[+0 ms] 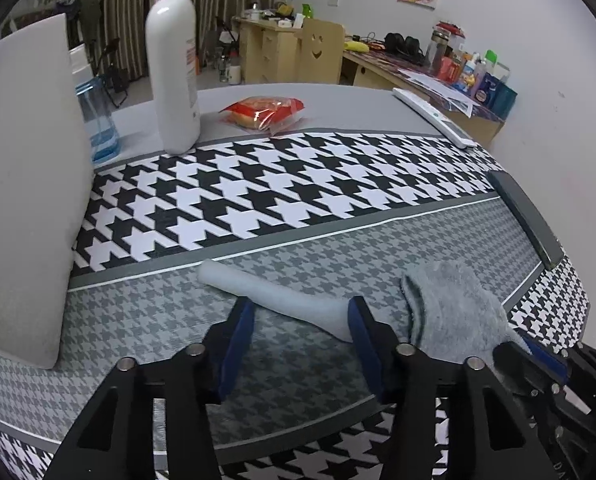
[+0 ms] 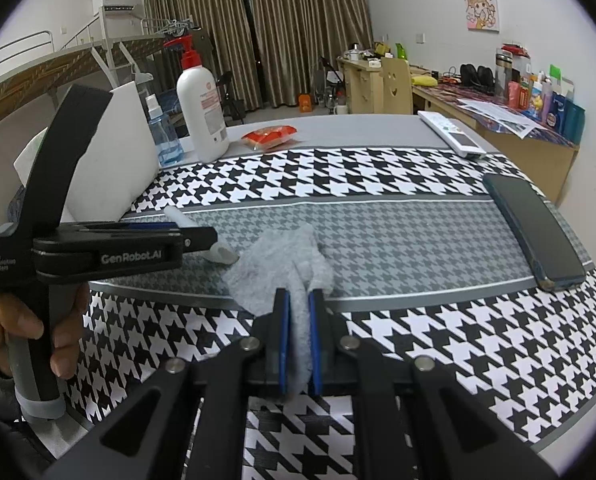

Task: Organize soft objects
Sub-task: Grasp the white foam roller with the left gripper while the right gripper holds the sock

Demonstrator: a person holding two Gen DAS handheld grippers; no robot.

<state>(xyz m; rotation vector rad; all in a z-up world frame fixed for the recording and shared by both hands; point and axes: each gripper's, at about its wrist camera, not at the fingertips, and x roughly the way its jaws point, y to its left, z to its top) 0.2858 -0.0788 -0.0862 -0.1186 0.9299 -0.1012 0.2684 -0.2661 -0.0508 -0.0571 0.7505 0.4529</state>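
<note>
Blue-padded jaws of the right tool point(image 2: 298, 340) are pinched tight on the near end of a grey fuzzy sock point(image 2: 285, 264), whose crumpled body fans out ahead of the tool on the grey houndstooth band of the table point(image 2: 418, 240). In the left wrist view the same sock point(image 1: 454, 308) lies just right of the left tool, with the right tool's black tip gripping its near edge.

Partly open, the left tool point(image 1: 302, 320) straddles a pale bluish-white foam tube point(image 1: 273, 294) that lies flat and slanted on the grey band. The tube's near end passes between the two blue pads point(image 1: 239, 328); whether either pad touches it cannot be told, though a gap shows beside the left pad. From the right wrist view, the left tool's black body reaches in from the left over the tube point(image 2: 217, 254), and a hand point(image 2: 25, 320) grips its handle.

Further out, a white foam block point(image 1: 25, 184) leans upright at the table's left edge. Behind it stand a blue spray bottle point(image 2: 165, 136) and a tall white pump bottle with a red top point(image 1: 173, 64). Near these, a red snack packet point(image 1: 263, 112) lies on the plain grey strip. On the right side lie a white remote control point(image 2: 454, 134) and, nearer, a dark phone point(image 2: 534, 232). Beyond the table are striped curtains point(image 2: 289, 32) and a cluttered wooden desk point(image 2: 498, 128).
</note>
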